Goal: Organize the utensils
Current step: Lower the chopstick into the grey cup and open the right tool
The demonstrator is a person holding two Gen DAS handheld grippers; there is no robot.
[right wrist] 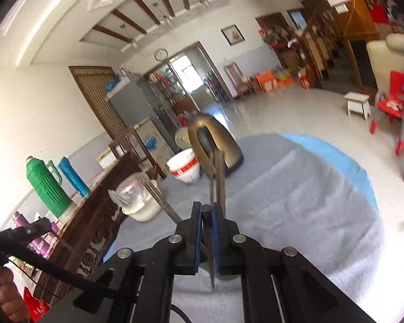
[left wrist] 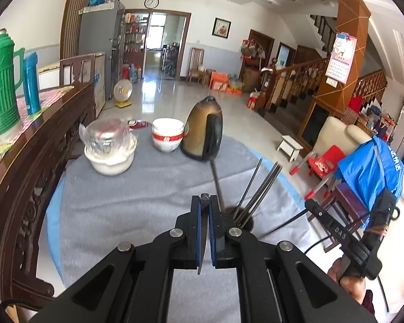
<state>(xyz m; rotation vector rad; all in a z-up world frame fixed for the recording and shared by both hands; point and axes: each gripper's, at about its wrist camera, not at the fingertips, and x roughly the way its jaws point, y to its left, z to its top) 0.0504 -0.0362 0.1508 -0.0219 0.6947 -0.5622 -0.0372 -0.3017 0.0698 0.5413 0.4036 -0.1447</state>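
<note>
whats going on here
A person holds a gripper in each hand over a grey-clothed table. The left gripper is shut on one thin dark utensil, likely a chopstick; the right gripper is shut on a pair of chopsticks. A kettle and stacked bowls stand at the far side.

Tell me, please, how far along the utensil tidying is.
Done: several chopsticks stand in the dark holder. In hand: the right gripper is shut on a thin utensil, the left gripper on another thin piece. Left: probably slotting both into the holder.
</note>
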